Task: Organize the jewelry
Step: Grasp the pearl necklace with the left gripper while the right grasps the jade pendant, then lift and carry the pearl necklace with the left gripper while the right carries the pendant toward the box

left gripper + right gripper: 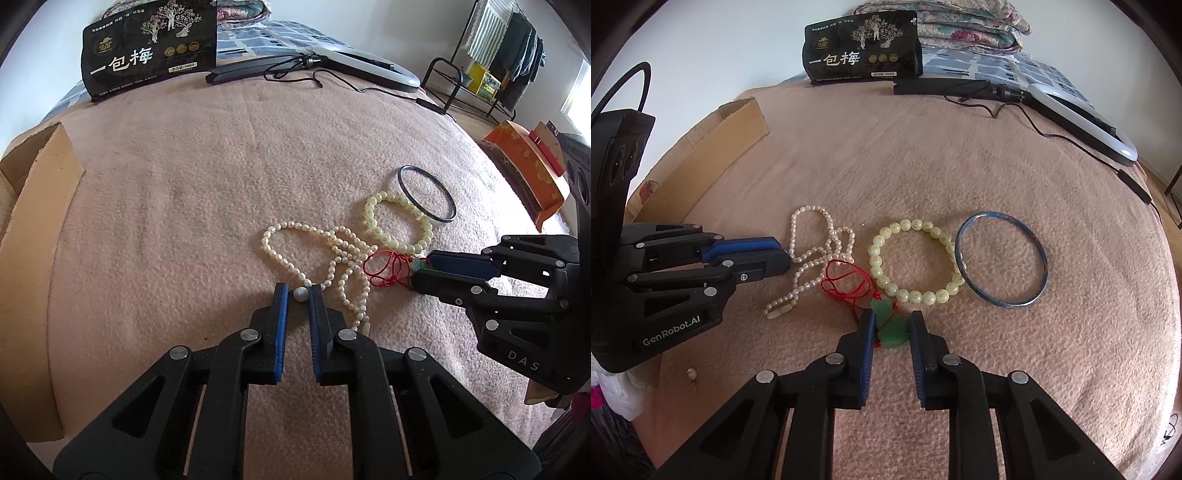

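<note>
Cardboard box (33, 236) contents unseen; left tongs (299, 291) part-open round pearl necklace (295, 258), right tongs (890, 325) part-open round green pendant (892, 328).

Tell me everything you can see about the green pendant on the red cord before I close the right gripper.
The green pendant looks like translucent jade-like stone, carved and lumpy; its exact shape is unclear. It lies flat on the pink blanket between the open fingers of the right gripper, close to the left pad, with a gap on the right. A thin red cord, knotted at its top, trails away in loose loops, crossing the pearl necklace and lying beside the pale bead bracelet.
</note>
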Tool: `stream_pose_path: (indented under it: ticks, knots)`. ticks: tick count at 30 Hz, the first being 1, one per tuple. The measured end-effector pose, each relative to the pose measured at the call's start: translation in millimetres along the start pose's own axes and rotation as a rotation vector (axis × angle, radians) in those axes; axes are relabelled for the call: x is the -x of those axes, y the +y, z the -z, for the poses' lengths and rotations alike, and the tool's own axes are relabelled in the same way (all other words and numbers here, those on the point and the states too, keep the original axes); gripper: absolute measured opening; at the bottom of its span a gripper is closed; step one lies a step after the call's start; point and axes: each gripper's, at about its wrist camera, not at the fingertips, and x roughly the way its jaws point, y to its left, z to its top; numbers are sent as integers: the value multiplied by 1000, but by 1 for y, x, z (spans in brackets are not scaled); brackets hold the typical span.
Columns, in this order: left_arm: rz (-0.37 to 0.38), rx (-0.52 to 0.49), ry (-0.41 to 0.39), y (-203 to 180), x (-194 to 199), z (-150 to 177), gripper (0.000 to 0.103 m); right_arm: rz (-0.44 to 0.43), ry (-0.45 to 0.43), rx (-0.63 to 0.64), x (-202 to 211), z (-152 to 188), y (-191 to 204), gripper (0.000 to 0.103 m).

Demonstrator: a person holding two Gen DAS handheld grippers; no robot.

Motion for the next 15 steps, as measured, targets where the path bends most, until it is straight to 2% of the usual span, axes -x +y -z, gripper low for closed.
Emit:
stream_pose_path:
  ticks: [7, 15]
  knots:
    - [2, 12, -31, 4, 16, -2, 9, 10, -14, -13, 11, 0, 0, 17]
    - [10, 43, -93, 15, 44, -9, 9, 3, -115, -11, 54, -7, 12, 17]
